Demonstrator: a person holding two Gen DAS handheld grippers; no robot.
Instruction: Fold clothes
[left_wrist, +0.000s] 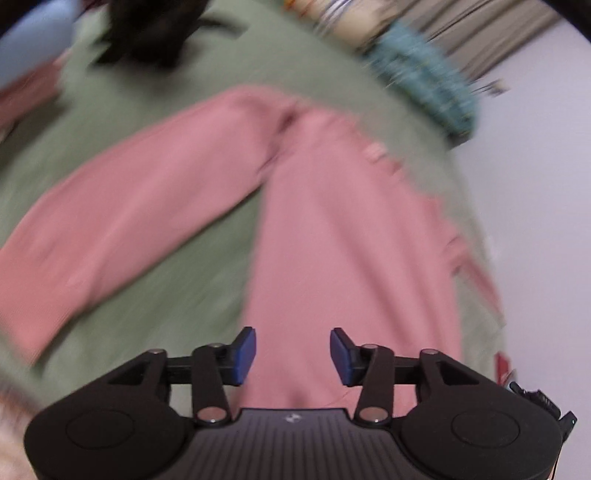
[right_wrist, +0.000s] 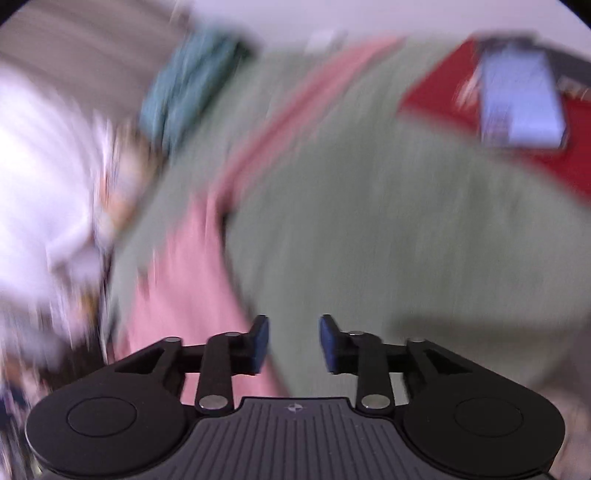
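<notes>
A pink long-sleeved top (left_wrist: 332, 229) lies spread on a green bed cover (left_wrist: 177, 288), one sleeve (left_wrist: 122, 218) stretched out to the left. My left gripper (left_wrist: 293, 356) hovers open just above the garment's near edge, with nothing between its blue pads. In the right wrist view the picture is badly motion-blurred. Part of the pink top (right_wrist: 192, 280) shows at the left there. My right gripper (right_wrist: 294, 344) is open over the green cover (right_wrist: 388, 240), beside the pink cloth's edge and holding nothing.
A teal knitted item (left_wrist: 424, 85) lies at the bed's far edge by a pale wall (left_wrist: 535, 184). A black object (left_wrist: 147, 33) sits at the far left. A red surface (right_wrist: 517, 129) with a bluish box (right_wrist: 521, 99) lies at the right. White bedding (right_wrist: 44, 184) is at the left.
</notes>
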